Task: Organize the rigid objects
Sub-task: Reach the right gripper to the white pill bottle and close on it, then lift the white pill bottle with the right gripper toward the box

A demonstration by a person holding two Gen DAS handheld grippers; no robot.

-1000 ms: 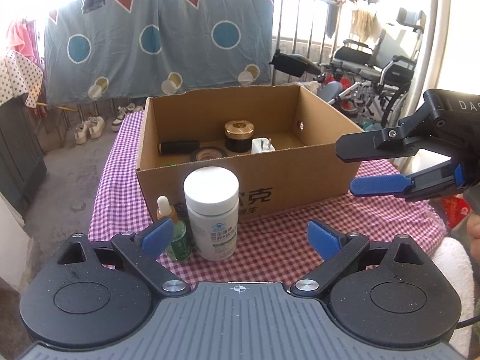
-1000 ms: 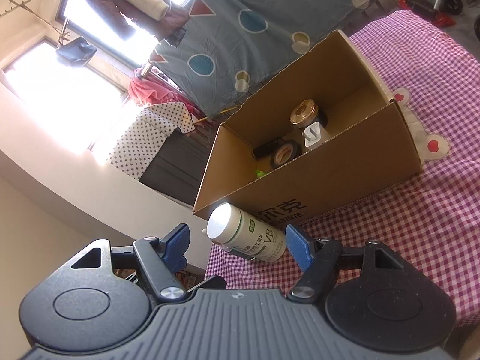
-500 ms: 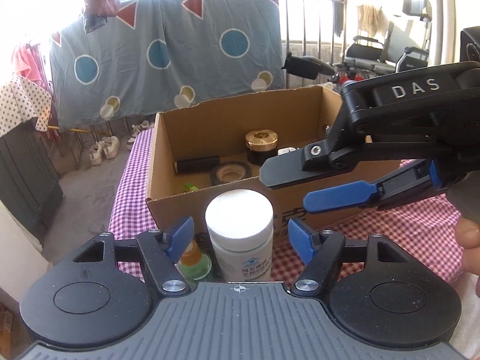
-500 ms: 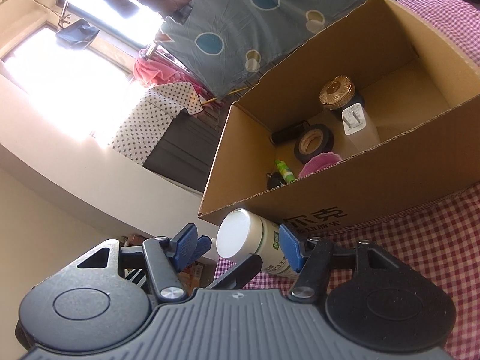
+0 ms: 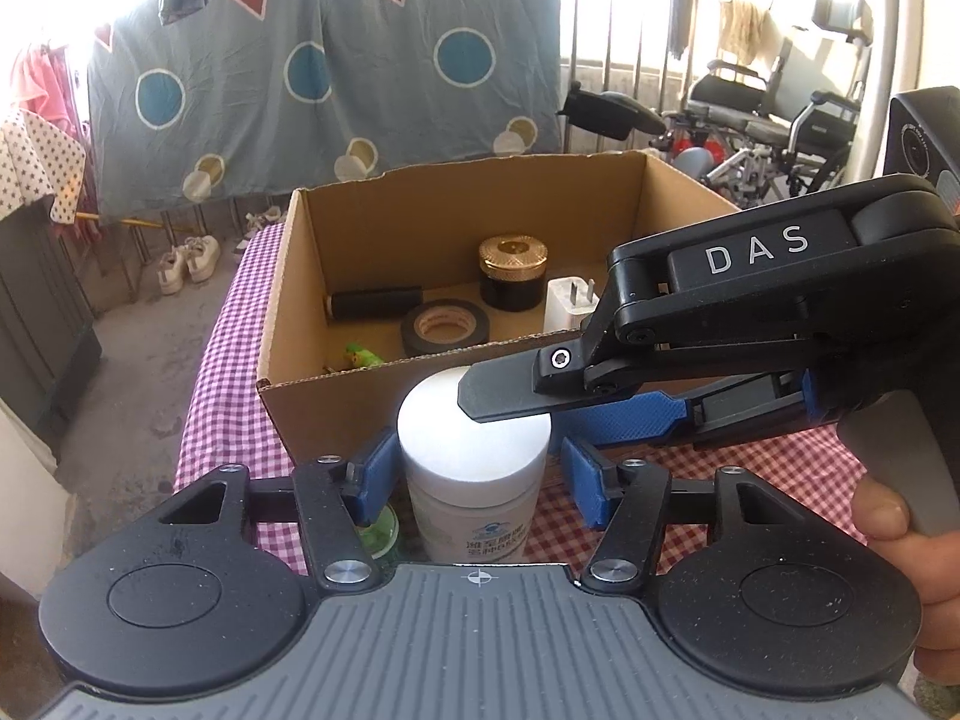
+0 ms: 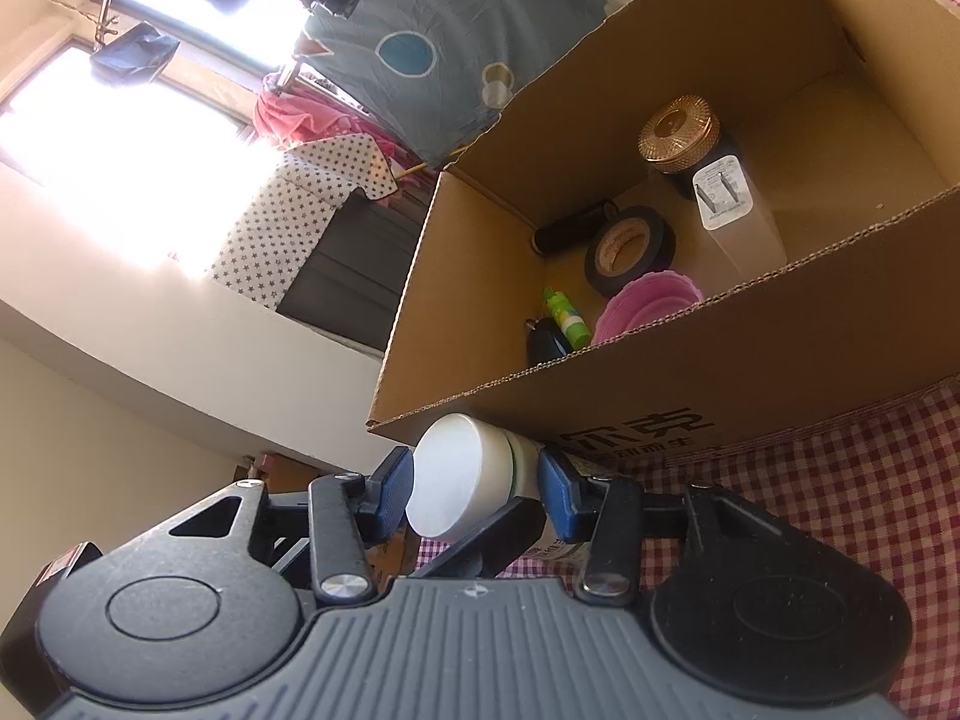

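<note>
1. The left gripper (image 5: 474, 474) fingers are closing around the white bottle (image 5: 474, 468), which is standing on the counter (image 5: 780, 468) at 6 o'clock of the cardboard box (image 5: 336, 414); a gap is showing on the right side.
2. The right gripper (image 6: 477, 489) is closing too, its fingers touching or nearly touching the bottle's cap.
3. Inside the box are lying a tape roll (image 5: 445, 327), black cylinder (image 5: 372, 303), white charger (image 5: 570, 303), gold-lidded jar (image 5: 513, 270), green tube (image 6: 564, 318) and pink dish (image 6: 651, 300).
</note>
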